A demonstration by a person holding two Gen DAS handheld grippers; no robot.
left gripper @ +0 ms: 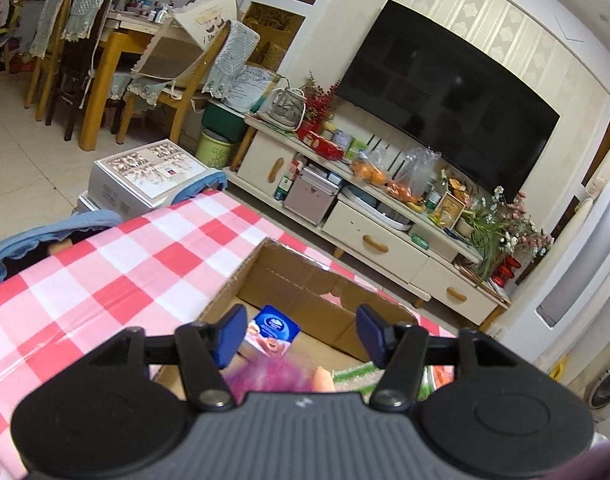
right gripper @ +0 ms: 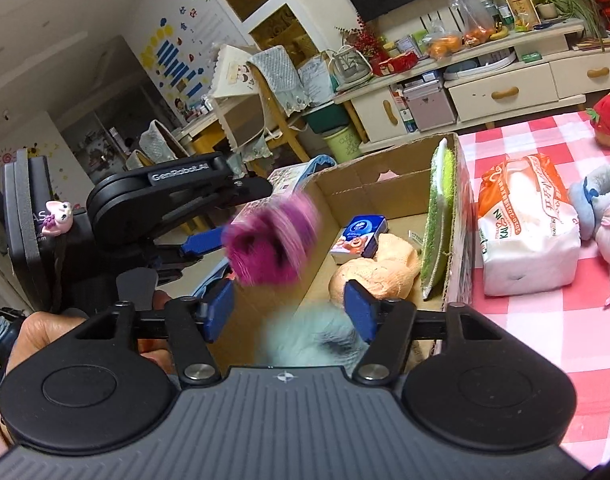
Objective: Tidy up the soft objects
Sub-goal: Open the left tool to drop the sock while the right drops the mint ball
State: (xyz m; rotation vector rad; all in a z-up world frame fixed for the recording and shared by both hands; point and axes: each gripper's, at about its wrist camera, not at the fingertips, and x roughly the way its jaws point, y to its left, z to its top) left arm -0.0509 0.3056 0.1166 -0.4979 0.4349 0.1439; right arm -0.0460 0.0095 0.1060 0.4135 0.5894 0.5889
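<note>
Treat this as the drop into the cardboard box (left gripper: 289, 280) on the checked table (left gripper: 105, 272). Leave the left gripper (left gripper: 301, 332) as it stands, jaws about half parted with nothing pressed between the pads. Do the same with the right gripper (right gripper: 289, 312), jaws wide and bare. Judge the purple fluffy toy (right gripper: 271, 240) as loose: blurred, just off the left fingertips, above the box's near left side. Judge the pale blue fluffy toy (right gripper: 313, 336) likewise: blurred, just under the right jaws, over the box's near end. Hold both hands level above the opening until the two toys settle. Avoid closing early, or long fur may snag on a pad and come back out. Check that the purple one clears the left wall rather than catching on the rim. Expect soft landings beside the peach plush (right gripper: 377, 268) and the blue tissue pack (right gripper: 361, 236), with the green pad (right gripper: 439, 216) upright against the right wall. Lift straight up before swinging away. Look next to the white and orange pack (right gripper: 525, 220), the grey plush (right gripper: 601, 196) and the strawberry toy (right gripper: 609, 120), all on the cloth right of the box.
</note>
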